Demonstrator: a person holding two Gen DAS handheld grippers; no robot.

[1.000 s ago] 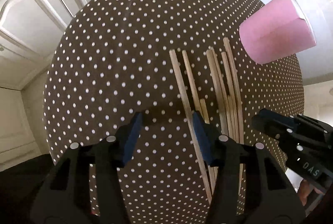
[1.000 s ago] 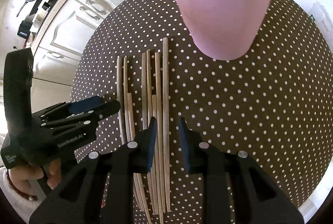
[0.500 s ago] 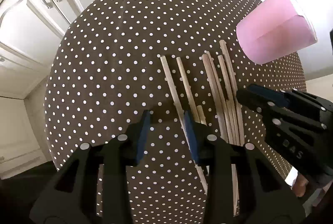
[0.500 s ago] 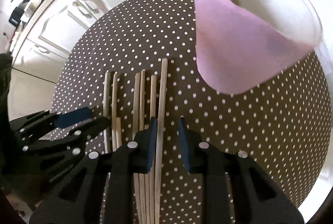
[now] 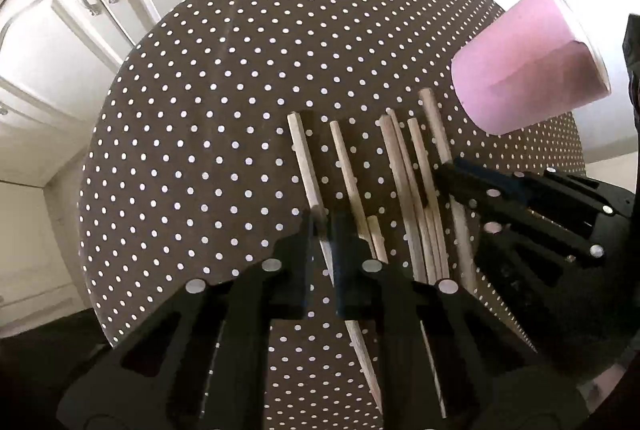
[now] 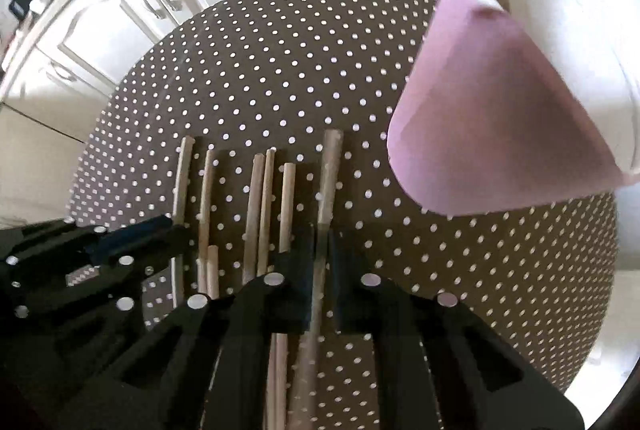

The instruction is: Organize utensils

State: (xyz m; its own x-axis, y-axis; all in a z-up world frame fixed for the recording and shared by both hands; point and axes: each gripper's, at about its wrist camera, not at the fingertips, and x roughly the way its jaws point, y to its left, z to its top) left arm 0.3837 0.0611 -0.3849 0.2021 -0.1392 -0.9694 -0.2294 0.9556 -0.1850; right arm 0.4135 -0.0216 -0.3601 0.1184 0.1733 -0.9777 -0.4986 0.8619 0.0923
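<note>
On the round table under a brown cloth with white polka dots (image 5: 240, 110), a row of pale wooden chopsticks (image 6: 256, 206) lies side by side, just beside the tall pink paper cup (image 6: 500, 118).

- Cup stands at the table's far right edge, white rim up. One light stick-like thing leans out of its mouth in the right wrist view; cannot tell what it is.
- Left gripper (image 5: 322, 250): black fingers with blue pads, pointing steeply down, clenched on the outermost chopstick (image 5: 302, 158), the one farthest from the cup. The stick runs between the pads and on beneath the gripper.
- Right gripper (image 6: 320, 258): clenched on the chopstick nearest the cup (image 6: 330, 174), the stick passing straight between its pads.
- Between those two, the remaining chopsticks lie loose on the cloth, some touching, one short end showing among them.
- White kitchen cabinets (image 5: 100, 30) stand beyond the table.

Progress, as judged: early. Two sticks are gripped but neither looks lifted clear of the cloth. Nearly the whole row is yet to go, presumably into the cup.
</note>
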